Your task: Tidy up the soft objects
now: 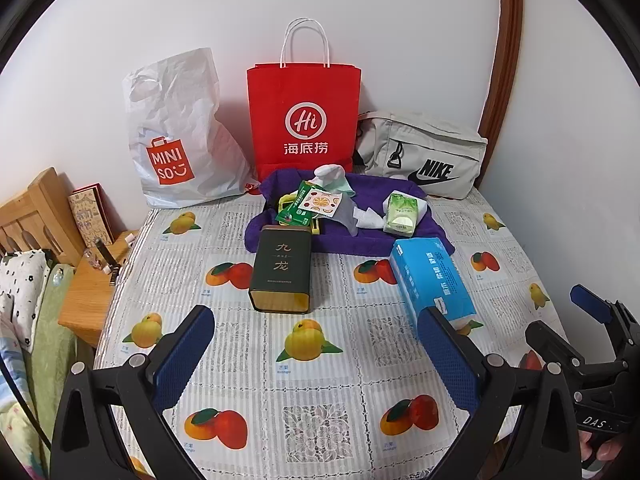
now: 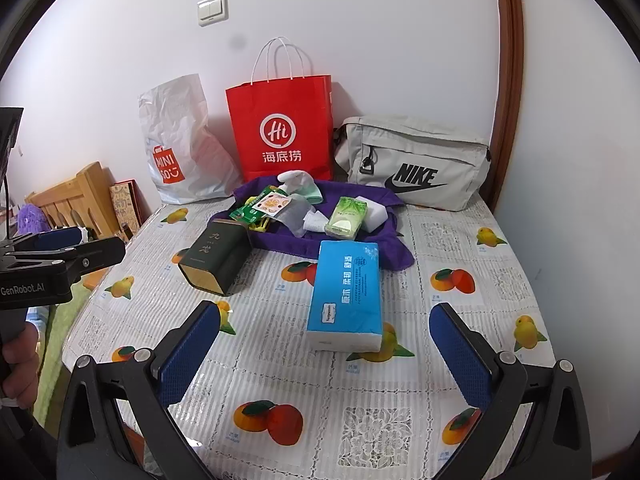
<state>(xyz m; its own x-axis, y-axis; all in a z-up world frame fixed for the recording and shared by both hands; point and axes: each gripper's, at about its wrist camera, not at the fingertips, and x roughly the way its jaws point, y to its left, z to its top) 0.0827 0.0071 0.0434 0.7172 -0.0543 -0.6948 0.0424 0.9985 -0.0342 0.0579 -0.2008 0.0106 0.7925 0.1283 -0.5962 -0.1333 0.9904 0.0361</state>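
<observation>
A purple towel (image 1: 372,240) (image 2: 348,248) lies at the back of the table with socks (image 1: 330,178) (image 2: 298,184), snack packets (image 1: 316,204) (image 2: 268,206) and a green tissue pack (image 1: 402,214) (image 2: 346,218) piled on it. In front of it stand a dark green tin (image 1: 282,270) (image 2: 218,258) and a blue tissue pack (image 1: 432,280) (image 2: 346,292). My left gripper (image 1: 316,356) is open over the tablecloth, short of the tin. My right gripper (image 2: 324,356) is open just before the blue tissue pack. Neither holds anything.
Against the wall stand a white Miniso plastic bag (image 1: 176,136) (image 2: 180,148), a red paper bag (image 1: 304,120) (image 2: 280,128) and a grey Nike bag (image 1: 424,152) (image 2: 416,160). A wooden nightstand (image 1: 86,296) and bed headboard (image 1: 36,212) sit left of the table.
</observation>
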